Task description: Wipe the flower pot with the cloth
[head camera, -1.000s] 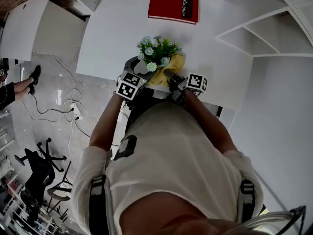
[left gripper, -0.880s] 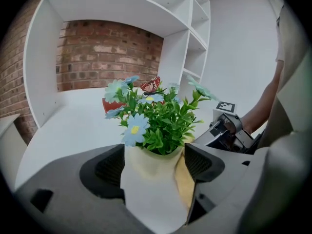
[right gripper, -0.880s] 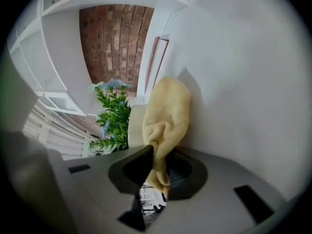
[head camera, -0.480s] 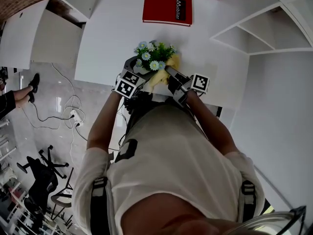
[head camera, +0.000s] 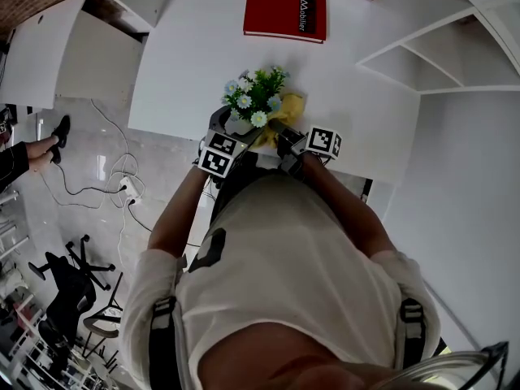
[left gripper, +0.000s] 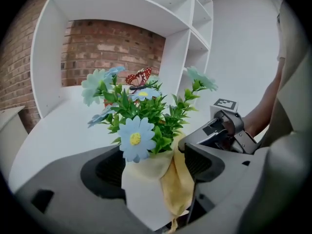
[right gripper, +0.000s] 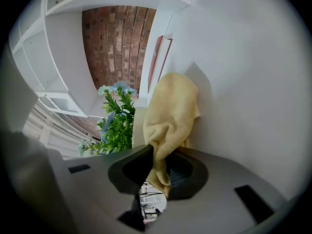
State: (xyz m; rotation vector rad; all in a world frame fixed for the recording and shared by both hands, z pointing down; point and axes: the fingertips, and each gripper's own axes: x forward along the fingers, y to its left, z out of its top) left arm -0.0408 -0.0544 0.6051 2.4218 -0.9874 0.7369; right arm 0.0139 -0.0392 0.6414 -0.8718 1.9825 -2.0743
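Observation:
A white flower pot (left gripper: 144, 189) with green leaves and pale blue flowers (left gripper: 134, 138) sits between the jaws of my left gripper (left gripper: 153, 165). The jaws have just been opening a little wider and still grip the pot's sides. My right gripper (right gripper: 161, 167) is shut on a yellow cloth (right gripper: 170, 116), which hangs against the pot's right side (left gripper: 179, 184). From the head view, the pot (head camera: 238, 125) is near the white table's front edge, with the left gripper (head camera: 230, 130) and right gripper (head camera: 280, 132) on either side of it and the cloth (head camera: 288, 108) to its right.
A red book (head camera: 285, 14) lies at the far side of the white table (head camera: 187, 63). White shelves (head camera: 422, 63) stand to the right, and a brick wall (left gripper: 107, 52) is behind. Cables and office chairs are on the floor at the left.
The right gripper has shifted the cloth a little along the pot's right side. The left gripper and the pot have stayed in place.

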